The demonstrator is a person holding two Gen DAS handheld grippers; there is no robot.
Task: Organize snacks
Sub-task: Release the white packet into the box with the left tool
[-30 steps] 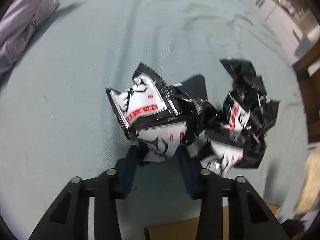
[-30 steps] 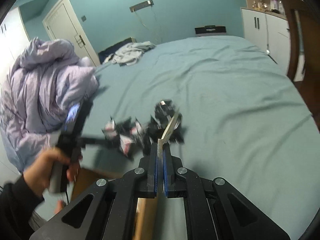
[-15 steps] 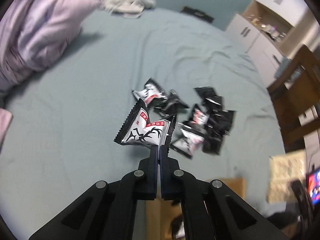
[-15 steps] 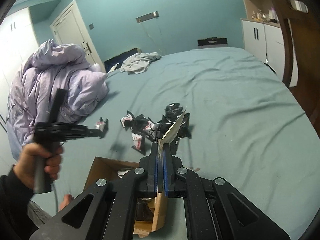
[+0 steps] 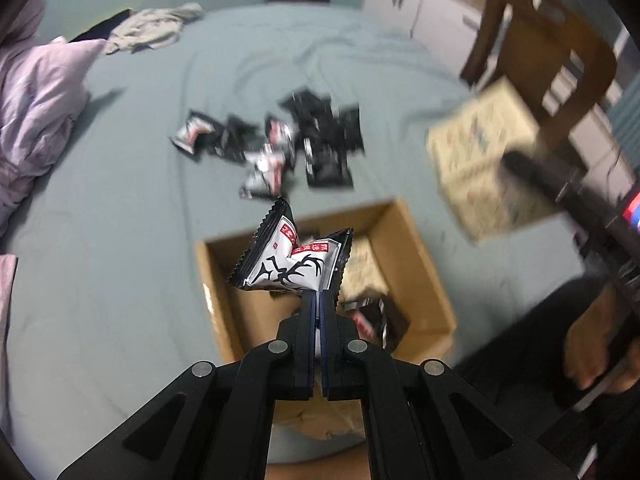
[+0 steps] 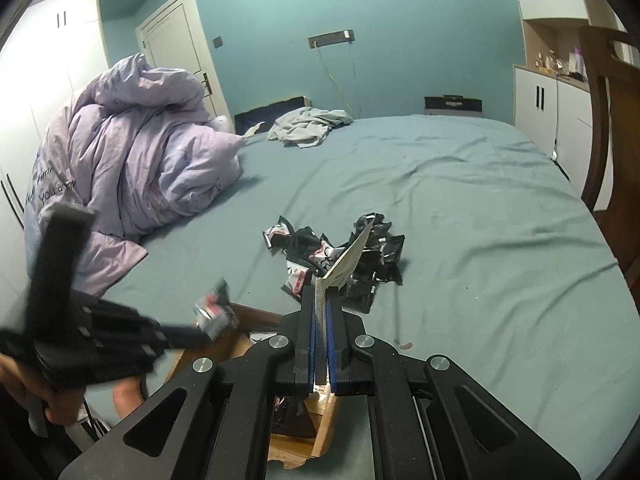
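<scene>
Left gripper (image 5: 319,294): fingers pressed together, pinching the lower right corner of a black-and-white packet (image 5: 292,262); it also shows blurred at 8 o'clock in the right wrist view (image 6: 208,330).
Packet: hangs in the air over the open box (image 5: 416,248), its serrated top edge pointing to 11 o'clock; white face with a black antler mark and red labels.
Right gripper (image 6: 319,294): fingers closed on the edge of a flat beige pack (image 6: 348,260), which sticks up toward 1 o'clock; in the left wrist view the pack (image 5: 486,156) appears blurred at 2 o'clock.
Box: brown cardboard, open, on the near edge of the bed (image 6: 460,208); inside lie a pale printed pack (image 5: 364,264) and a dark packet (image 5: 374,320) at the 5 o'clock corner.
Pile (image 5: 296,148): loose black and white packets on the sheet, beyond the box at 12 o'clock; seen past the right gripper's tips (image 6: 340,252) in the right wrist view.
Duvet (image 6: 132,160): lilac, bunched up at 9 to 10 o'clock on the bed.
Cloth (image 6: 308,126): grey, crumpled at the far edge of the bed, 12 o'clock.
Chair (image 5: 548,52): brown wood, at 2 o'clock beside the bed.
</scene>
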